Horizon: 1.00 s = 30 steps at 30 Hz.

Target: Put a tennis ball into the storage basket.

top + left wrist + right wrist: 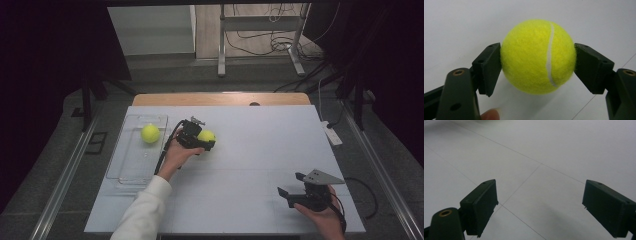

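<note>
Pinching a yellow tennis ball [538, 56] between both pads, the left gripper [200, 137] holds it near the middle of the white table [260, 150], just right of a clear tray [125, 170] along the left edge, where a second ball [150, 133] lies. Near the front right corner, the right gripper [290, 186] rests with jaws spread and nothing between them.

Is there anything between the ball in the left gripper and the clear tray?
Nothing visible. The left gripper is shut on the ball, and bare table lies between it and the tray. Another ball already sits in the tray's far end.
</note>
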Each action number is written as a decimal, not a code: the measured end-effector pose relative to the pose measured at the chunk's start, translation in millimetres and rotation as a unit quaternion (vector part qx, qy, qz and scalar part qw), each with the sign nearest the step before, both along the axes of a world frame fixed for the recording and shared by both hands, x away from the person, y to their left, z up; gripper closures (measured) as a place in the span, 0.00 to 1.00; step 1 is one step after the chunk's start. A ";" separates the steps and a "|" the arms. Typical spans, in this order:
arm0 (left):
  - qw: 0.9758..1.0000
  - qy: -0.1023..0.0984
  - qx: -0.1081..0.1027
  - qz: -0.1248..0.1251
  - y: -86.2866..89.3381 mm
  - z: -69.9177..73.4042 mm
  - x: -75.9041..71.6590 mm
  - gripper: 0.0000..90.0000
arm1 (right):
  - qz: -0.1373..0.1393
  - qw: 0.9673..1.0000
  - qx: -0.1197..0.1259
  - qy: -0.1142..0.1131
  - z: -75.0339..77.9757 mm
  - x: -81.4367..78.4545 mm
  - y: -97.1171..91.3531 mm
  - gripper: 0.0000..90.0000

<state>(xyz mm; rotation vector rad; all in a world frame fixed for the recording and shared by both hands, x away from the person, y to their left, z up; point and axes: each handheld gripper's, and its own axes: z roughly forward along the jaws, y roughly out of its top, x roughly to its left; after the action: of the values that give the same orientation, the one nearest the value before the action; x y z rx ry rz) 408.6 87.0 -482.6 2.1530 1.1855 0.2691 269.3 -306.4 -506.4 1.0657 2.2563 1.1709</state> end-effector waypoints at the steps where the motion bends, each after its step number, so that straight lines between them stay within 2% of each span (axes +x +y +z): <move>1: 1.000 -0.001 -0.002 0.000 0.3 0.5 -0.5 0.30 | 0.000 1.000 0.000 0.000 0.0 -0.1 0.0 0.15; 30: 0.998 -0.037 -0.041 0.008 11.8 19.1 -17.3 0.30 | -0.001 1.000 -0.001 -0.001 0.2 -0.1 -0.2 0.15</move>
<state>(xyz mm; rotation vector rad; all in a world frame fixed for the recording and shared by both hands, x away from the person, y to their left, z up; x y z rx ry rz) 391.3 98.8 -463.5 2.0469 1.1516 0.3005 269.2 -306.6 -506.2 1.0655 2.2541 1.1695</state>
